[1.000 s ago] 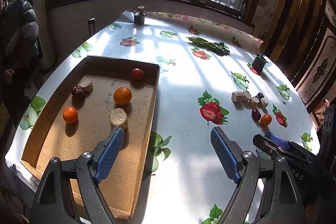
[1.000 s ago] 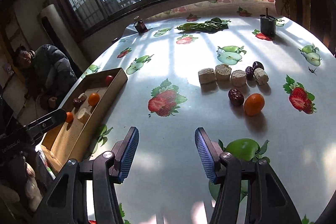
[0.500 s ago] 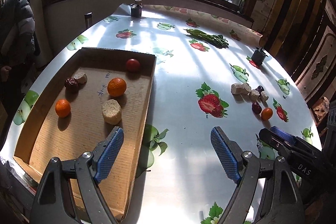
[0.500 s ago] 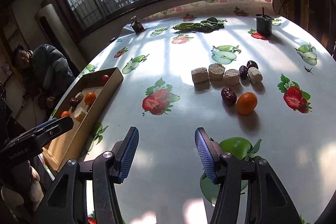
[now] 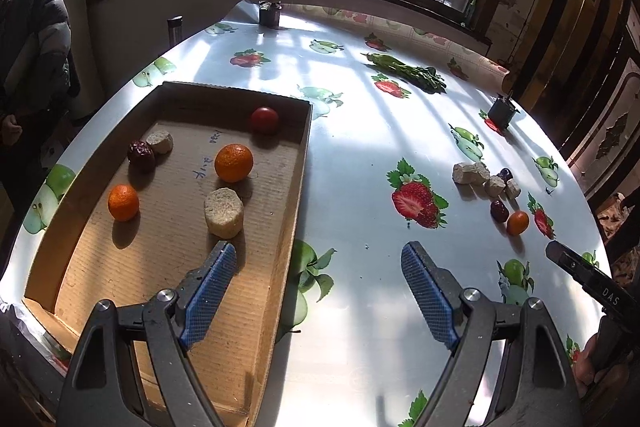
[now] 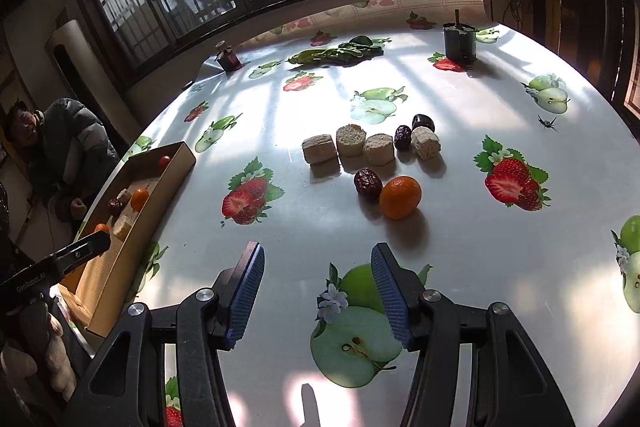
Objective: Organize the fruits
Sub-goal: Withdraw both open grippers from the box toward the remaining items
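Two grippers hang empty, jaws wide apart: the left (image 5: 318,291) over the box's (image 5: 298,171) right wall, the right (image 6: 318,297) above the table (image 6: 304,227). An orange (image 6: 400,197) lies at 12 o'clock from it, touching a date (image 6: 367,183).

Fruit-print table (image 6: 460,259), cardboard tray (image 5: 298,163), tangerine (image 6: 400,197), dates, beige chunks, greens (image 6: 336,54), dark cup (image 6: 460,43)

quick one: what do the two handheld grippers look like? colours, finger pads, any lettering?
Both the left gripper and right gripper share one build: black angular finger arms with silver pivot bolts and blue cross-hatched pads. White lettering shows on the bodies: "DAS" on the right unit, "GenRobot.AI" on the left. No cables visible.
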Motion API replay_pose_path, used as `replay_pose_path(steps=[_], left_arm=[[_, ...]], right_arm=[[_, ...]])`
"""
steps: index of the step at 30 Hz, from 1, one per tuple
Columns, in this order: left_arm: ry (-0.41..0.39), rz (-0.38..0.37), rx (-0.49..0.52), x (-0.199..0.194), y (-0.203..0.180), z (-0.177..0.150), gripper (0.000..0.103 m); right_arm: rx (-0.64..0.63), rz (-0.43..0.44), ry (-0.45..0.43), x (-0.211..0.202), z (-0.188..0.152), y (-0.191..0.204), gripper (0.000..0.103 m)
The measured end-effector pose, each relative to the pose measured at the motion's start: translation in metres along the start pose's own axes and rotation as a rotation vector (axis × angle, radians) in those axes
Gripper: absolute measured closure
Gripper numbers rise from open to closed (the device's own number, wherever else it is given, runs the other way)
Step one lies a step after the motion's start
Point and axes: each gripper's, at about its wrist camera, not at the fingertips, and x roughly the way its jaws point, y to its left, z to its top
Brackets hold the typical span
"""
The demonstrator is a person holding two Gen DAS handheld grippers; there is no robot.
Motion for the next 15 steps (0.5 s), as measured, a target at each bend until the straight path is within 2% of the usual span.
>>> replay_pose_path(steps=[7, 11, 15], left_arm=[[0.035, -0.028, 0.040, 0.012, -0.016, -0.003, 0.019], [0.049, -0.041, 0.055, 0.019, -0.020, -0.005, 0.019], [0.069, -0.045, 0.055, 0.027, -0.023, -0.005, 0.019]], right_arm=[[0.082, -0.114, -0.037, -0.023, 0.009, -0.058, 0.043], [0.127, -0.112, -0.032, -0.020, 0.012, -0.071, 0.043], [0.117, -0.089, -0.014, -0.011, 0.013, -0.064, 0.043]])
